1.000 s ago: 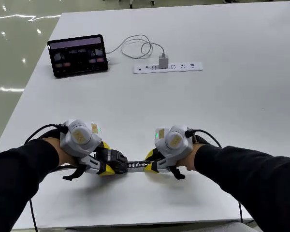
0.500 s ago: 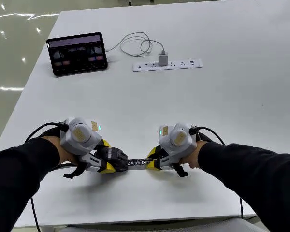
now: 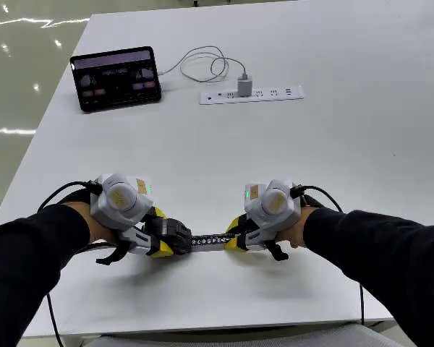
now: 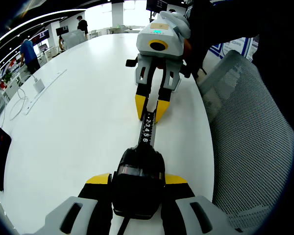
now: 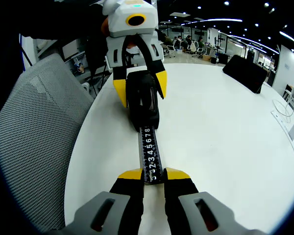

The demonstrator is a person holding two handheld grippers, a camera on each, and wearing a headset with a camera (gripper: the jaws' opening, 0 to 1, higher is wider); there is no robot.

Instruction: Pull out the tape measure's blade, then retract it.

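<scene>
While lying low by the near edge of the white table [image 3: 275,166], gripped from both ends. On the left, clamped tight around the black tape measure [image 3: 175,237] with the yellow tips of the left gripper [image 3: 163,235], one tip pressed on each side of it. On the right, pinched onto the end of the blade [image 3: 210,239] with the yellow tips of the right gripper [image 3: 231,235], closed with just the thin strip between them. Pulled out only a short way, with small black numbers showing. Stretched straight and flat, just over the table top; cannot tell whether touching it. Pointing nose to nose, close together. Farther back on the table, well apart from all this: a dark tablet [image 3: 116,79], a white power strip [image 3: 275,95] with a charger [image 3: 244,90] plugged in, and a looped white cable [image 3: 202,69]. Beside the table edge, a grey mesh chair [image 4: 250,137].
</scene>
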